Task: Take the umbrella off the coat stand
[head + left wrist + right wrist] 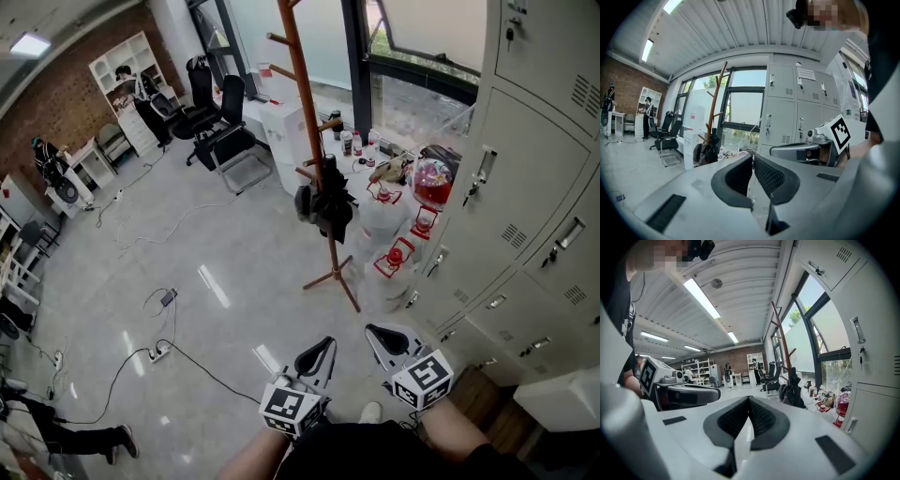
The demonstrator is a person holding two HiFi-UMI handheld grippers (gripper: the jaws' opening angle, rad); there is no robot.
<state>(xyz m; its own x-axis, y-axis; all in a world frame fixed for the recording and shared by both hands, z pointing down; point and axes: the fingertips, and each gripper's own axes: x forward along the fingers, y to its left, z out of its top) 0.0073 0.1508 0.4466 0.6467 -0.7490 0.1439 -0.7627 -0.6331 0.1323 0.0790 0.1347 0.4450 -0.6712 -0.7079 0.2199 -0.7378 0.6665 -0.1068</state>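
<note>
The black folded umbrella (330, 202) hangs halfway up the wooden coat stand (302, 103), just left of the grey lockers (525, 216). Its long axis runs along the pole, with its lower end toward the stand's feet at 6 o'clock in the head view. Well apart from it, at 6 o'clock on the far side of bare floor (216, 281), the left gripper (752, 156) and right gripper (749, 399) sit side by side, aimed nearly level toward the stand at 12 o'clock, each with jaws pressed together on nothing.
</note>
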